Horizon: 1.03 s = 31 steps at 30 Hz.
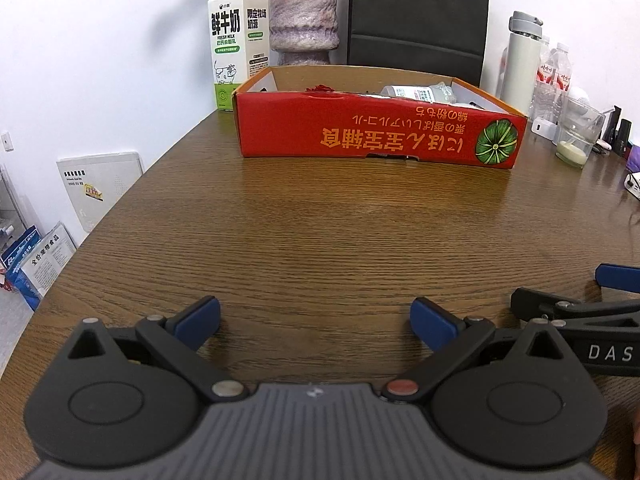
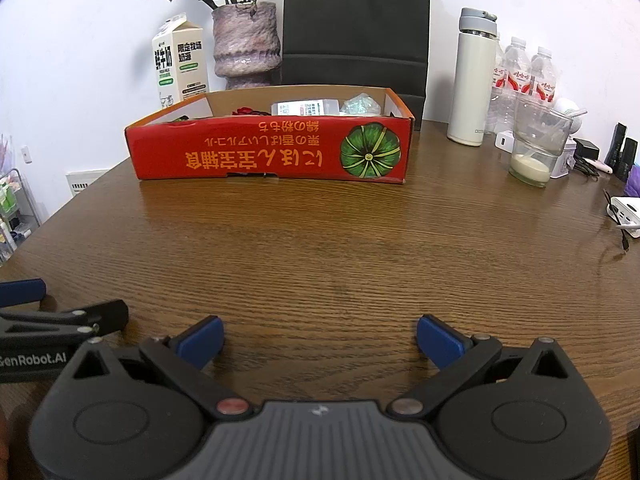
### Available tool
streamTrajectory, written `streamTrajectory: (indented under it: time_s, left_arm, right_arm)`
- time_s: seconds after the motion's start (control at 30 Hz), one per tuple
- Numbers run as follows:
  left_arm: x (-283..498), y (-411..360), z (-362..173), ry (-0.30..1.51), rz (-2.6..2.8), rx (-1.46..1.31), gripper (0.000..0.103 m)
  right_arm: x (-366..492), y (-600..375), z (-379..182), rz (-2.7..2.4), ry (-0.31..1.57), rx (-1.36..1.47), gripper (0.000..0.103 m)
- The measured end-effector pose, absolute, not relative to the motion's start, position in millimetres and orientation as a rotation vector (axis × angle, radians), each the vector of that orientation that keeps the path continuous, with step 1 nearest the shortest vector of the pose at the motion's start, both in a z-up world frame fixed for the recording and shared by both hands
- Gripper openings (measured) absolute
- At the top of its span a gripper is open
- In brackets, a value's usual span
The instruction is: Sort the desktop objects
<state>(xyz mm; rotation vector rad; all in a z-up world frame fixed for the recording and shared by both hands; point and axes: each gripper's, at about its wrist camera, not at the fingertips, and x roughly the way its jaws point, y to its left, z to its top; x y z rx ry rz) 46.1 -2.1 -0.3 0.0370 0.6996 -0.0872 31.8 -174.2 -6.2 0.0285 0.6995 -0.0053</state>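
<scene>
Red cardboard box [image 2: 272,148] printed with a green pumpkin sits at the far middle of the brown wooden tabletop [image 2: 340,248], holding a clear plastic bottle [image 2: 306,107], a red flower [image 2: 243,111] and a crinkled pale wrapper [image 2: 360,105]. Left gripper [image 1: 315,320] and right gripper [image 2: 320,338] rest low at the near edge, side by side, both released with blue pads spread wide and nothing between them. Behind the box stand a white milk carton [image 2: 178,64] and a mottled purple vase [image 2: 246,44]; a white thermos [image 2: 472,80] stands far right.
</scene>
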Motion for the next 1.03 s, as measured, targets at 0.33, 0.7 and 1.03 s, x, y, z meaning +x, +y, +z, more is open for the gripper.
streamTrajectory:
  time_s: [0.33,0.7,1.03]
  left_arm:
    - [47.0,-2.1,-0.6,0.701,-0.09,0.037,0.103]
    - [45.7,-1.9,-0.7,0.702,-0.082,0.033,0.103]
    - [45.8,-1.1,-0.3,0.702,-0.083,0.033,0.103]
  right_arm:
    - [31.5,-173.7,-6.0,-0.007,0.7,0.029,0.103]
    - [31.3,-174.0,-6.1,-0.006,0.7,0.03,0.103]
    - [31.4,-174.1,-6.0,-0.006,0.7,0.03,0.103]
